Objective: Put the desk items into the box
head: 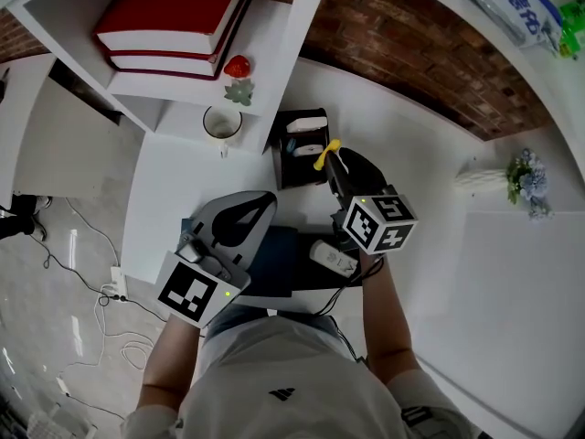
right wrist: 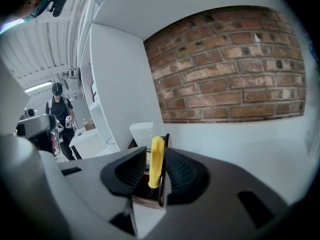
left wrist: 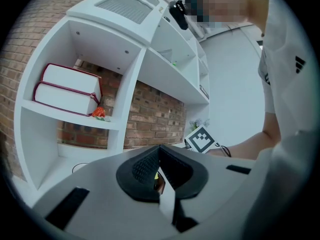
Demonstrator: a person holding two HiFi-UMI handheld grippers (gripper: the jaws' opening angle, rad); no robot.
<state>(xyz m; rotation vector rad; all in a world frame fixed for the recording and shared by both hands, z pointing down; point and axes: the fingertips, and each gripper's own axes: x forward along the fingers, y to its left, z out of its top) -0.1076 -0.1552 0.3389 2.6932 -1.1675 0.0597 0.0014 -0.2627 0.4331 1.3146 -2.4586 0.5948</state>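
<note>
Right gripper (right wrist: pixel 156 156) looks let go to us: jaws a bit apart, the yellow tool (head: pixel 325 155) standing between them, ribbed black pads not squeezing it as far as we can see. The tool's long axis is upright, with a smooth rounded plastic handle on top and a thin dark shaft pointing down. In the head view the box (head: pixel 285 170), dark, squarish and split into slots, sits just off the tips at 11 o'clock. Left gripper (head: pixel 265 201) is clenched on nothing, at 7 o'clock from the box, so the right one's nearer.

I see two red books (head: pixel 174 12) on the white shelf (head: pixel 274 35) (both lying flat), a small strawberry (head: pixel 238 66) beside them, and a brick wall (head: pixel 411 44) behind.
</note>
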